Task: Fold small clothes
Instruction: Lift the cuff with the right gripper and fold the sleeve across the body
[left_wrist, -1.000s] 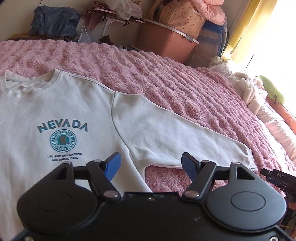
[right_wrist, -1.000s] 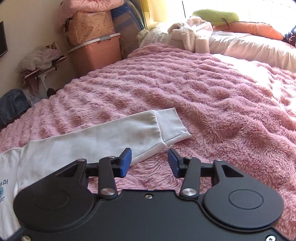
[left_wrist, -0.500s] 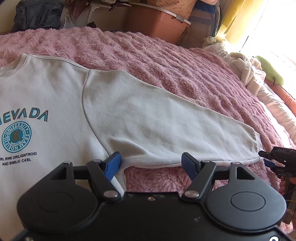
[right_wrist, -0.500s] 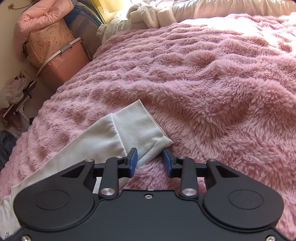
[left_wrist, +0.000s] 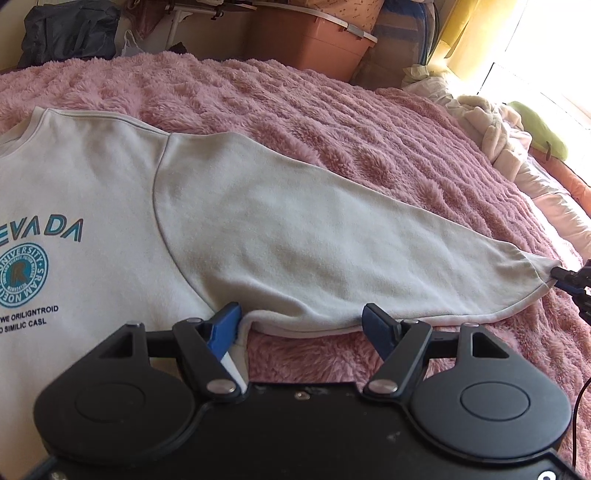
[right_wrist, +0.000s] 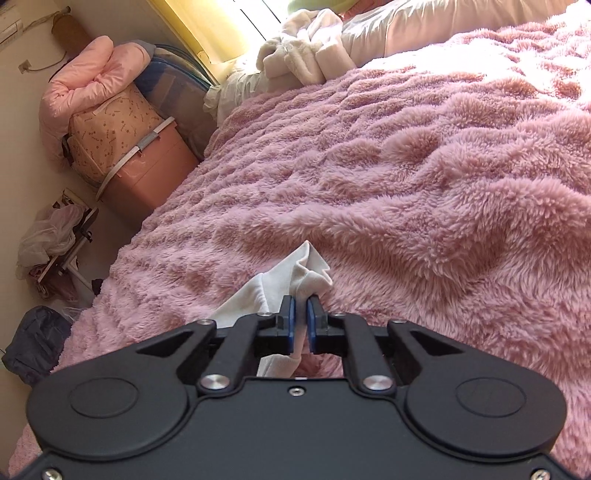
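A white sweatshirt (left_wrist: 92, 184) with a teal NEVADA print lies flat on a pink fluffy blanket (left_wrist: 369, 129). Its sleeve (left_wrist: 314, 240) stretches out to the right. My left gripper (left_wrist: 303, 317) is open at the underarm seam, with the sleeve's lower edge lying between its fingers. The left blue pad (left_wrist: 225, 325) touches the fabric. In the right wrist view my right gripper (right_wrist: 301, 306) is closing its jaws on the sleeve cuff (right_wrist: 310, 266), which bunches up between the pads. That gripper's tip (left_wrist: 569, 278) shows at the sleeve end in the left wrist view.
A pink storage box (right_wrist: 147, 173) with a patterned bag on it stands beyond the bed's far edge. A dark bag (left_wrist: 62, 29) sits at the back left. Bundled white cloth (left_wrist: 491, 125) and a green pillow (left_wrist: 539, 129) lie at the bed's right side.
My right gripper rolled, moved onto the cuff and closed on it, crumpling the cuff. My left gripper dropped towards the underarm seam and stayed open.
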